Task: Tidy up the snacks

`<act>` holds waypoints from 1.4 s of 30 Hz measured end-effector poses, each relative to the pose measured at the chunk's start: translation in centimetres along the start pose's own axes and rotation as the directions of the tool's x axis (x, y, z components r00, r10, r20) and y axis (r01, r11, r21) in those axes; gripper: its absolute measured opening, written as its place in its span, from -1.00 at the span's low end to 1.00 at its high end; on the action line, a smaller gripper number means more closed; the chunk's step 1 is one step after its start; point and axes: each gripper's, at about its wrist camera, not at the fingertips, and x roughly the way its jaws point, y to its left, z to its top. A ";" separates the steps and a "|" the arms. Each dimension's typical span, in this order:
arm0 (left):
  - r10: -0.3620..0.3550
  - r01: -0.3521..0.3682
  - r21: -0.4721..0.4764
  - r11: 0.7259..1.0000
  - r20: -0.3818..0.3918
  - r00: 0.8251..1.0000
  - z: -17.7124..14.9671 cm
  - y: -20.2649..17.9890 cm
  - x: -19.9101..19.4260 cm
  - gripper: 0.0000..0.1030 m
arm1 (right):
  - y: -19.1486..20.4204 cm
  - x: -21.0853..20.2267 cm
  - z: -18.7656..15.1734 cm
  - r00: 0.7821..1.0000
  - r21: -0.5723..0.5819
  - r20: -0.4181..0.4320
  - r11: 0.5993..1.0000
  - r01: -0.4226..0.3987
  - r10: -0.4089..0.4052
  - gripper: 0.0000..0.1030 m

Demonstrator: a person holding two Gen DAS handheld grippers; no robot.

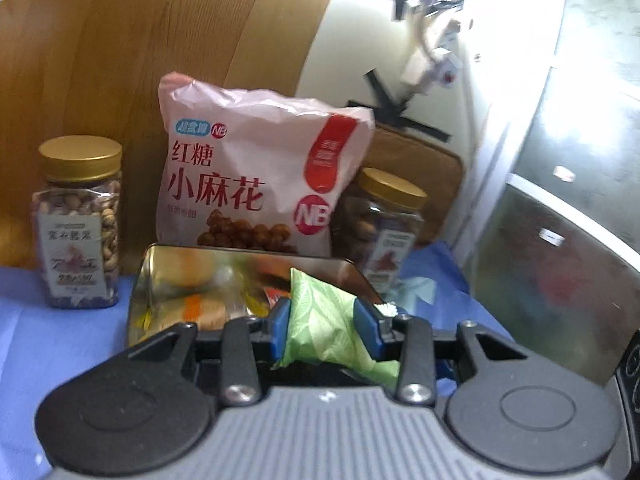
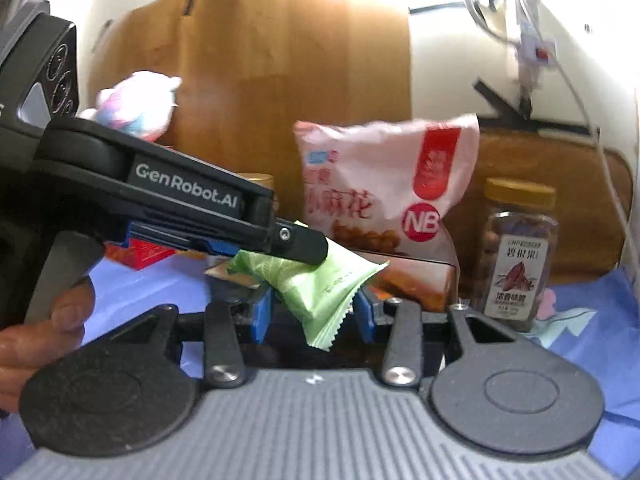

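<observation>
Holding a small green packet (image 1: pixel 320 320) in my left gripper (image 1: pixel 322 310), I can see both blue pads (image 1: pixel 280 320) pressed against its sides, so that gripper is clamped on it. The packet is a soft pillow pouch, pale green with a lighter leaf pattern, crinkled where the pads squeeze it, with a zigzag-cut seal at the end; faint print runs across one face but it is too blurred for me to read. From the right wrist view it hangs in the air, tilted, with its serrated lower corner dipping down between the blue pads (image 2: pixel 262 312) of my right gripper (image 2: pixel 316 312). Those right jaws stand apart on either side of that corner, and I cannot tell whether either pad touches it.

Just beyond and below the packet sits an open metal tin (image 1: pixel 160 264) on the blue cloth (image 1: pixel 60 340), with a few wrapped snacks (image 1: pixel 200 308) lying inside. Behind the tin a pink snack bag (image 1: pixel 256 176) stands upright with red characters and brown twists printed on it. A gold-lidded nut jar (image 1: pixel 78 224) stands to its left, and a second gold-lidded jar (image 1: pixel 384 224) to its right, both against a wooden board (image 1: pixel 160 40). A pink plush toy (image 2: pixel 140 100) shows far left in the right wrist view
</observation>
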 end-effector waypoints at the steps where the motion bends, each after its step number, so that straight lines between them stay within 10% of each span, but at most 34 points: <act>1: 0.013 -0.014 -0.004 1.000 -0.002 1.000 0.4 0.2 1.0 -0.32 | -0.4 0.7 0.1 1.000 0.004 -0.004 1.000 0.003 -0.003 -0.11; 12: 0.171 -0.172 -0.015 0.985 -0.046 0.984 0.1 1.7 5.7 -0.27 | -3.3 2.4 -1.4 0.999 0.088 0.023 0.995 0.048 -0.050 0.21; 42: 0.413 -0.405 0.086 0.910 -0.119 0.903 -9.0 1.5 -6.4 -0.21 | 1.1 -5.5 -6.3 0.991 0.220 -0.117 0.971 0.096 -0.072 0.23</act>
